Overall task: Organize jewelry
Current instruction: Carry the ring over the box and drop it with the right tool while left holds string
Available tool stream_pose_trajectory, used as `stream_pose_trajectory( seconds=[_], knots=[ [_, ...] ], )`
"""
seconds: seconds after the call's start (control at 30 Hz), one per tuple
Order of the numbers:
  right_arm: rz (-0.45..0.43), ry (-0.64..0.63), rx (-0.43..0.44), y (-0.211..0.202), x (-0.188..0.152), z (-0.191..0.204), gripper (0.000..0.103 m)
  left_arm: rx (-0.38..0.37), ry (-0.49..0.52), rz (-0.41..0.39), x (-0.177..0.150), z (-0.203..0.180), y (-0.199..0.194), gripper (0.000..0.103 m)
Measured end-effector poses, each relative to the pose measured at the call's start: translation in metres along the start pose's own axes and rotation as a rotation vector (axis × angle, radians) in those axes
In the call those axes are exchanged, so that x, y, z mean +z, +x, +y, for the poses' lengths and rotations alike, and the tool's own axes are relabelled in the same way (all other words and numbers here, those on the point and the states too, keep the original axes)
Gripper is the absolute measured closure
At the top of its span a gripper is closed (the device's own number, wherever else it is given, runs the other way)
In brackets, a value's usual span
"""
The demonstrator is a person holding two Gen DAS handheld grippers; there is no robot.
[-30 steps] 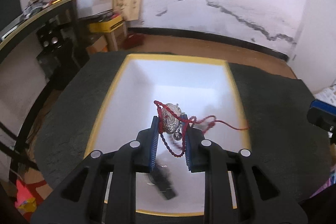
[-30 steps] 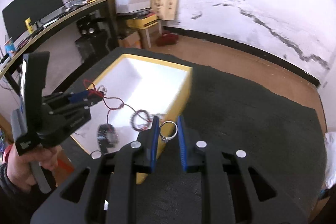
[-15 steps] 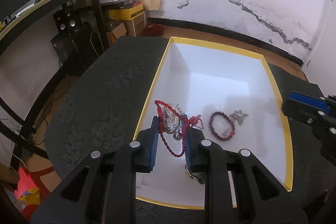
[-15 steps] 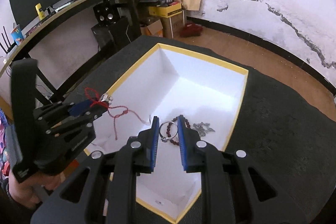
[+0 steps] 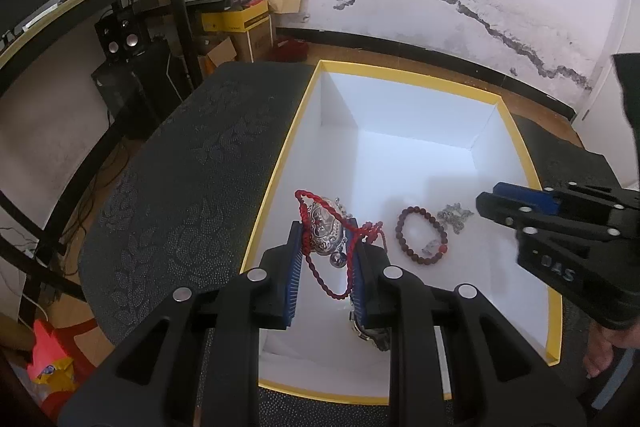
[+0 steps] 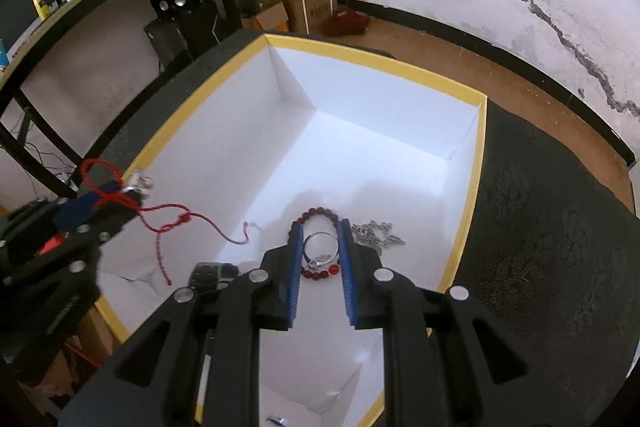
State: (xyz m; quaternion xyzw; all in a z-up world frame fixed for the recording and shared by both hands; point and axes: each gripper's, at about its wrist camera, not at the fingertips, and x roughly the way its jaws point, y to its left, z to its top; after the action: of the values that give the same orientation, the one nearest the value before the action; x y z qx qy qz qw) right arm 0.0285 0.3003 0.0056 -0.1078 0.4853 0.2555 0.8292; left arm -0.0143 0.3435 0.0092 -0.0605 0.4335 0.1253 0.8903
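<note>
A white box with a yellow rim lies open on the dark table. My left gripper is shut on a silver pendant on a red cord and holds it over the box's near left part; it also shows in the right wrist view. My right gripper is shut on a silver ring above the box floor. A dark red bead bracelet and a silver chain lie inside the box.
A dark watch lies in the box near its front edge. The patterned dark tablecloth surrounds the box. A desk with speakers, cardboard boxes and bags stand at the back left by the cracked wall.
Both grippers have moved forward and lower over the box with their items still held. The right gripper has come closer to the bracelet and chain.
</note>
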Motion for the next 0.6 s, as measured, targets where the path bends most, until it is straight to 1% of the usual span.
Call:
stream_pose_trajectory(
  seconds=[0.37, 0.5, 0.53, 0.57, 0.6],
  knots=[
    [0.1, -0.003, -0.038, 0.042, 0.012, -0.007, 0.085, -0.001, 0.002, 0.002, 0.0, 0.001, -0.001, 0.081],
    [0.092, -0.022, -0.039, 0.044, 0.013, -0.003, 0.085, -0.001, 0.003, 0.003, 0.0, 0.001, 0.0, 0.081],
    [0.076, -0.024, -0.032, 0.041, 0.013, -0.004, 0.082, -0.001, 0.004, 0.003, 0.0, 0.001, -0.001, 0.081],
    [0.063, -0.02, -0.031, 0.038, 0.013, -0.005, 0.064, 0.0, 0.004, 0.002, 0.0, 0.001, -0.001, 0.081],
    [0.042, -0.011, -0.027, 0.034, 0.013, -0.007, 0.051, 0.001, 0.002, 0.002, 0.0, 0.001, -0.001, 0.081]
  ],
)
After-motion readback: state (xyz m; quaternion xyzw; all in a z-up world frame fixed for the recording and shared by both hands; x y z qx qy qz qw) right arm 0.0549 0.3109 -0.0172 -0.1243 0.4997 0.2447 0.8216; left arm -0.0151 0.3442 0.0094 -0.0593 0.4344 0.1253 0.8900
